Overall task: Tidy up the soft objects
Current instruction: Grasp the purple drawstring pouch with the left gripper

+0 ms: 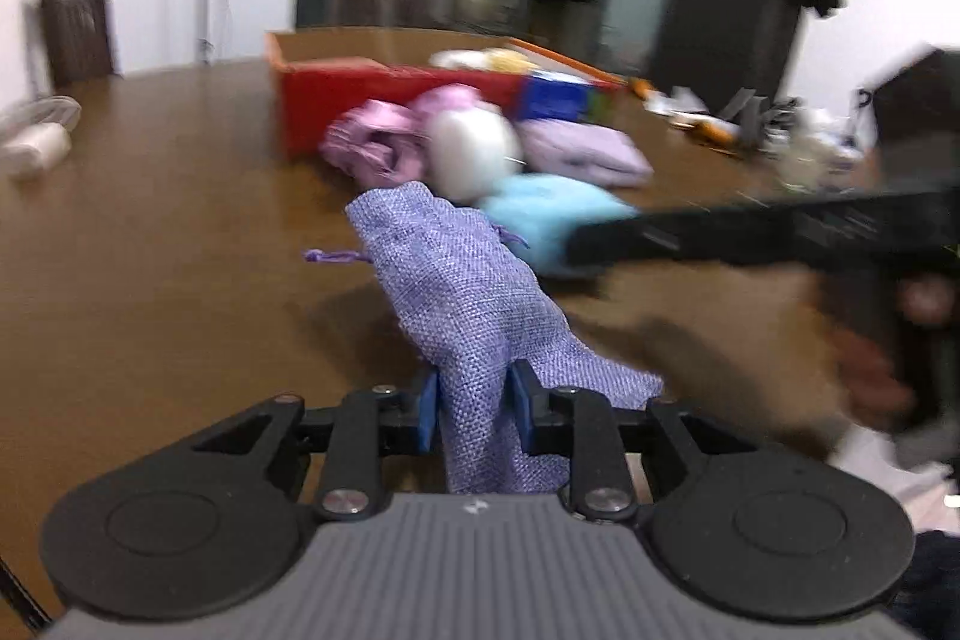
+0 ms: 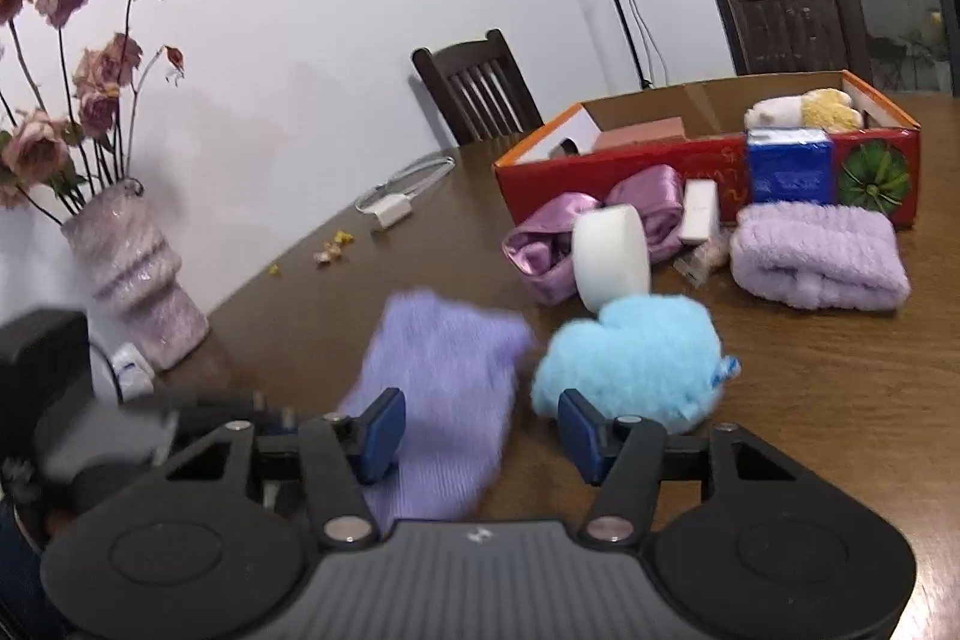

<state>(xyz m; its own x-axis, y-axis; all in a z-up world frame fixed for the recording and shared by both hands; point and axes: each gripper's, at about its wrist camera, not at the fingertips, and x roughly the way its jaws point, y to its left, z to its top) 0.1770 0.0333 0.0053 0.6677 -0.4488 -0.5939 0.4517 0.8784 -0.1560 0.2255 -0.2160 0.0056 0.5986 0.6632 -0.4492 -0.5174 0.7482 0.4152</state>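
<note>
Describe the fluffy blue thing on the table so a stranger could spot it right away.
Start at the red cardboard box on the wooden table. A cluster of soft items lies in front of it; nearest the open right gripper sits the blue plush. It is the only sky-blue, fuzzy, rounded lump; its neighbours are lilac, pink or white.

Black gripper (image 1: 474, 409), blue pads (image 1: 427, 415)

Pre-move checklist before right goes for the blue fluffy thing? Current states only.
1. left gripper shut on purple burlap pouch: ok.
2. right gripper open, nothing between the pads: ok.
3. blue plush lined up with the open jaws: not ok, it sits ahead near the right finger.
4. Pouch clear of right's path: not ok, it hangs ahead of the left finger.
5. red box has free room: ok.
6. Pouch mouth open: cannot tell.
</note>
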